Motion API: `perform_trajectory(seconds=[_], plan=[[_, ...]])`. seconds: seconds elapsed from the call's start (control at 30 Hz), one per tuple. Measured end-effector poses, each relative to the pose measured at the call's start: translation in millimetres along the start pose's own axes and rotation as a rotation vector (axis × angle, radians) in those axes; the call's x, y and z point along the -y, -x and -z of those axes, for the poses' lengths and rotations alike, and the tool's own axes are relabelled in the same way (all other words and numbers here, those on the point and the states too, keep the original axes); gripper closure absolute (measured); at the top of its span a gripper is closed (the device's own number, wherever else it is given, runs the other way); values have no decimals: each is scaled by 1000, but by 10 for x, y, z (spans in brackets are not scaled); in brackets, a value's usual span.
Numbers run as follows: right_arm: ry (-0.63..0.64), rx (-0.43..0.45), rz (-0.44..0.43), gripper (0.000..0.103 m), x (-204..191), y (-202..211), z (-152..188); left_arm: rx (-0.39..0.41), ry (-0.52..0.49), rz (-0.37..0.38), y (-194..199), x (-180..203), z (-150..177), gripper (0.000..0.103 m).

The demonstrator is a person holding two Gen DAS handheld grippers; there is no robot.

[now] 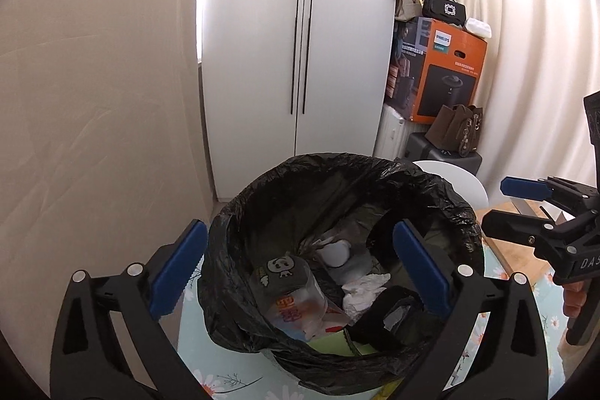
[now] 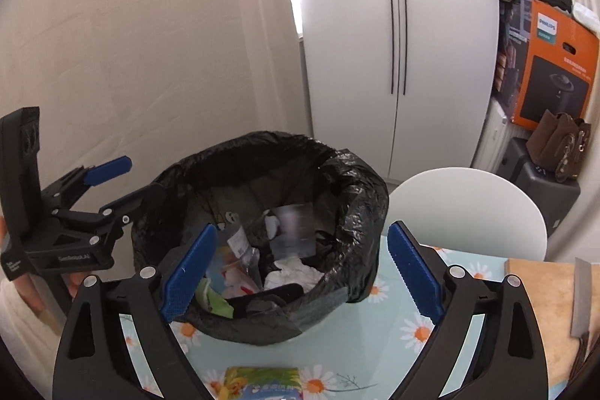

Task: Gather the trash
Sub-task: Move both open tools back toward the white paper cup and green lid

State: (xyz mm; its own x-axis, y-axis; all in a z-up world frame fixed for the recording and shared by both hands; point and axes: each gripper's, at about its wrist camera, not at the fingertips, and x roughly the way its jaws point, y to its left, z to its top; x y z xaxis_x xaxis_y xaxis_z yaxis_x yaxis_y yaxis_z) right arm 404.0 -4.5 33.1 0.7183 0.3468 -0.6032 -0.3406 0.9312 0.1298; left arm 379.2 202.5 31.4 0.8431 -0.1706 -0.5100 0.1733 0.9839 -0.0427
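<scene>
A small room with cream walls, a white wardrobe and a table covered in a daisy cloth. On the table stands a bin lined with a black bag. Inside it lies the trash — a clear wrapper with a cartoon face, some white tissue, a bit of green paper and something dark.

The left gripper is wide open with nothing in it, one blue pad on each side of the bin's near rim. The right gripper is wide open too and holds nothing. It hangs just before the bin, pointing down at it.

A small bright packet lies on the cloth near the right gripper. It may be trash that is left to pick up, but I cannot be sure.

The bag looks thin, soft and slippery. It should be light, since the things inside are paper and plastic. The best place to grab it is likely the rolled edge at the rim, one side for each gripper — pinch firmly, because thin plastic can slip or tear.
</scene>
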Motion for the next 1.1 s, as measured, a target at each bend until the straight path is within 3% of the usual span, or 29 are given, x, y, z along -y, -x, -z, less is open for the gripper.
perform_trajectory(seconds=[0.13,0.5,0.67,0.83,1.1], plan=[[-16,-31,26,14,-11,173,165,10,-9,-20,178,67,125,6],[-66,-118,140,11,-47,500,808,-34,29,40,464,216,637,6],[-64,-182,137,11,-53,553,1088,-75,65,34,570,290,881,6],[-36,-240,45,11,-65,551,1310,-97,86,-16,731,392,1100,6],[83,-314,-144,11,-62,478,1622,-106,159,-250,1080,632,1516,6]])
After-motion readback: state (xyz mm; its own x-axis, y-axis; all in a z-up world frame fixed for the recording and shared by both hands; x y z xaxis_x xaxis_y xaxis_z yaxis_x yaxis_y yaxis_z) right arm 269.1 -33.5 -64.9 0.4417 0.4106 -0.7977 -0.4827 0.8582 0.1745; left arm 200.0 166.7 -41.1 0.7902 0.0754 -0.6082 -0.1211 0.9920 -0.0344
